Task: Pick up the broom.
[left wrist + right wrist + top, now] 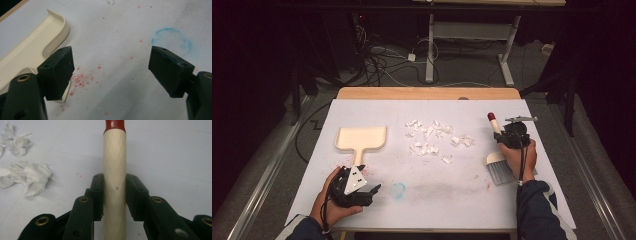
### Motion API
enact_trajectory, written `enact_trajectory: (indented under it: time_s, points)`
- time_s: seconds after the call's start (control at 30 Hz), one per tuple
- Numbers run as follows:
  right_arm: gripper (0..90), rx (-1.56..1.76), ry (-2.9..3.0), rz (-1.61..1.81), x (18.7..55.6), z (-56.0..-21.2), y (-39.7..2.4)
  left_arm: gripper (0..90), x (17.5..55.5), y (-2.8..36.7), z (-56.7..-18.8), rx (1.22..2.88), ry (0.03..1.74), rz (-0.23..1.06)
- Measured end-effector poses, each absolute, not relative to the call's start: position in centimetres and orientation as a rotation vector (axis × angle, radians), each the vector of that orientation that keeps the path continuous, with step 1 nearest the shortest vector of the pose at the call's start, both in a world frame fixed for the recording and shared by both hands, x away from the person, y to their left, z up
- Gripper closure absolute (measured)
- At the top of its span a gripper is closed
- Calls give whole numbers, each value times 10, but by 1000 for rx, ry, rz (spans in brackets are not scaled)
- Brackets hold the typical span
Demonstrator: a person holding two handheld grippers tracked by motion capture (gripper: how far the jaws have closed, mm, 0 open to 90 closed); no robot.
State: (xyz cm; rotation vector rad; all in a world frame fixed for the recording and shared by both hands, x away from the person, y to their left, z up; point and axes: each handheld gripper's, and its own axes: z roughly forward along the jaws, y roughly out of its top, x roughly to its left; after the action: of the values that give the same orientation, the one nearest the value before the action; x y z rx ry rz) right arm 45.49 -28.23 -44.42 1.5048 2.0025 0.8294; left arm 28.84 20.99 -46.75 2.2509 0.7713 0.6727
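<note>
Item: tabletop sweeping set, recorded with the brush gripped and the pan not yet taken.

Risks, as judged. The hand brush (pixel 498 159) is clamped on a smooth round handle; it could be rolled or slid within the grip once the bristles are dragged sideways, since the hold is a narrow one across a cylinder. The torn paper scraps (pixel 435 138) are light and loosely heaped; they could be scattered past the dustpan (pixel 361 138) by a fast stroke. The dustpan lies unheld, so it could be pushed away by the first scraps swept against its lip.

Right gripper (pixel 114 195): jaws closed on the cream brush handle, one pad on each side, below the red tip. In the high view the bristle head is seen lying on the white mat (pixel 432 200) at the right, beside the hand.

Left gripper (pixel 111 70): jaws held wide apart, nothing between them. The near pad stands just beside the end of the dustpan handle; contact cannot be told.

Location of goods: scraps at mat centre, between dustpan on the left and brush on the right. Red specks and a blue ring stain (pixel 172 40) are noted on the mat.
</note>
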Motion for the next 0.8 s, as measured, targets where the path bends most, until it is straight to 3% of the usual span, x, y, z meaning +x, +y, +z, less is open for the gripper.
enact_trajectory:
  time_s: [0.8]
  points:
    - [708, 1295, 1886, 1091, 401, -389, -294, 201, 287, 211, -466, 2236, 788, 669]
